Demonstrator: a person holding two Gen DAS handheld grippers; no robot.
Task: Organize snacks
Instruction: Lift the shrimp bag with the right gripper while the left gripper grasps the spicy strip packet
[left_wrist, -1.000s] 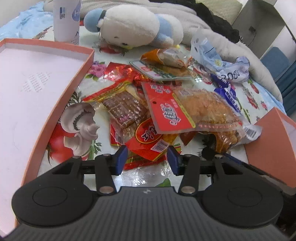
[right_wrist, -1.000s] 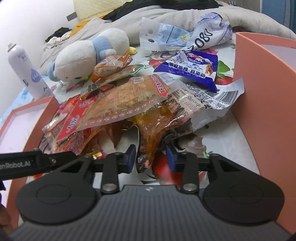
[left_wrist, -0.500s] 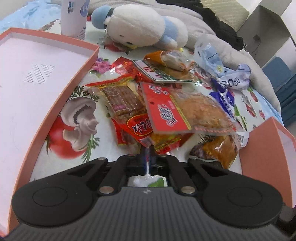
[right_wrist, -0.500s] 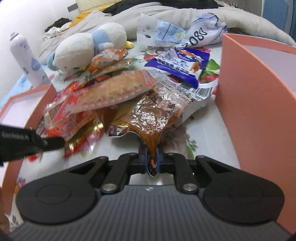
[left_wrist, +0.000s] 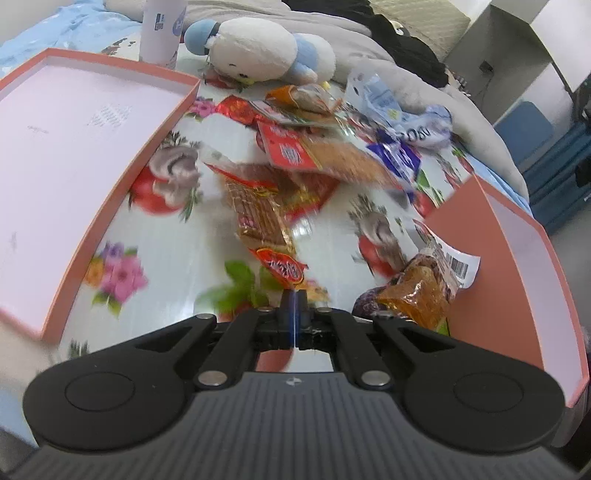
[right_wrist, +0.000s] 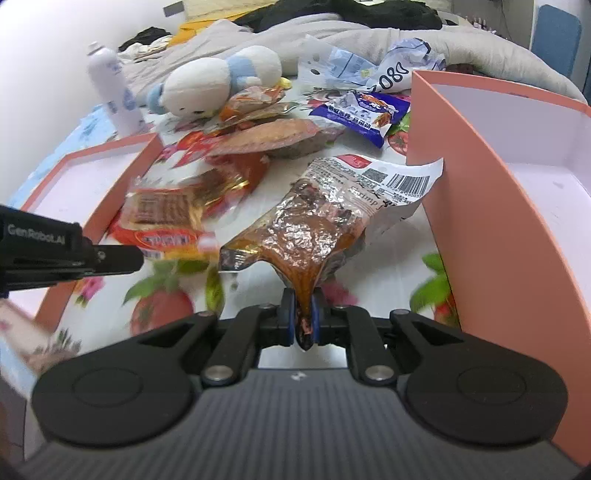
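My left gripper (left_wrist: 293, 314) is shut on the edge of a red-and-gold snack packet (left_wrist: 264, 229) and holds it above the tablecloth; the packet also shows in the right wrist view (right_wrist: 166, 218). My right gripper (right_wrist: 303, 317) is shut on the corner of a brown saucy snack bag (right_wrist: 321, 225) with a barcode label, close to the right pink box (right_wrist: 491, 206). That bag also shows in the left wrist view (left_wrist: 421, 291). A pile of snack packets (left_wrist: 325, 155) lies in the middle. The left pink box (left_wrist: 74, 147) is empty.
A white-and-blue plush toy (left_wrist: 258, 55) and a white spray bottle (left_wrist: 162, 29) stand at the back. Crumpled blue-white bags (right_wrist: 369, 70) and a blue packet (right_wrist: 365, 110) lie behind the pile. The right pink box (left_wrist: 517, 251) stands at the right. Bedding lies beyond.
Both grippers closed on their packets, then pulled them back out of the pile toward me. The red-gold packet and the brown bag now hang clear of the heap.
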